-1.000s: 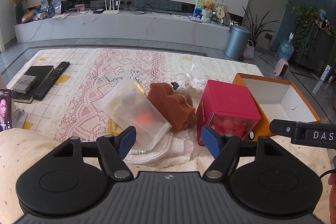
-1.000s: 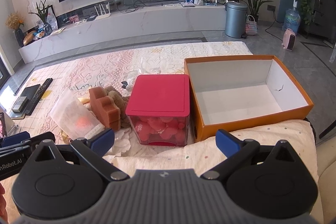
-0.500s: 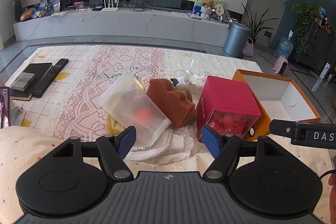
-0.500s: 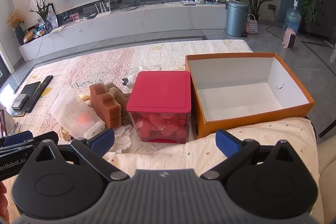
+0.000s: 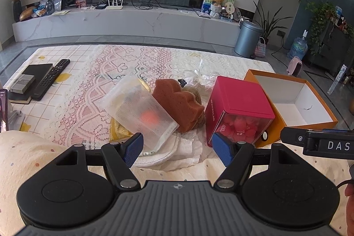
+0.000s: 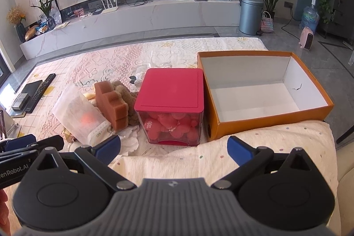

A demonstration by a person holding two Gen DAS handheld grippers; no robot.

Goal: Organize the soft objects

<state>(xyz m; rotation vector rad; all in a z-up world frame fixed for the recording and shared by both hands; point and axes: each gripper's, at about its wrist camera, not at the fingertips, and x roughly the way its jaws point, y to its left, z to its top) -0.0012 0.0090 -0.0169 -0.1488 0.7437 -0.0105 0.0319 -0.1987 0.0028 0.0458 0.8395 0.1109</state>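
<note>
A brown sponge (image 5: 179, 106) leans on a brown plush toy (image 6: 125, 93) in the middle of the lace-covered table. A frosted plastic pouch (image 5: 138, 114) with something orange inside lies left of it, over a white cloth (image 5: 177, 150). A clear box with a red lid (image 6: 172, 101) holds red soft pieces. An open, empty orange box (image 6: 261, 90) stands to its right. My left gripper (image 5: 178, 148) is open, just short of the pouch and cloth. My right gripper (image 6: 173, 150) is open, held back over a spotted cushion in front of the red-lidded box.
A crumpled clear bag (image 5: 200, 77) lies behind the sponge. A remote (image 5: 50, 79) and a dark book with a small box on it (image 5: 28, 83) sit at the table's left edge. A spotted cushion (image 6: 265, 147) lies along the near side.
Both grippers drew back and rose slightly, so the objects sit a little farther off. Nothing on the table moved and both grippers stayed open.
</note>
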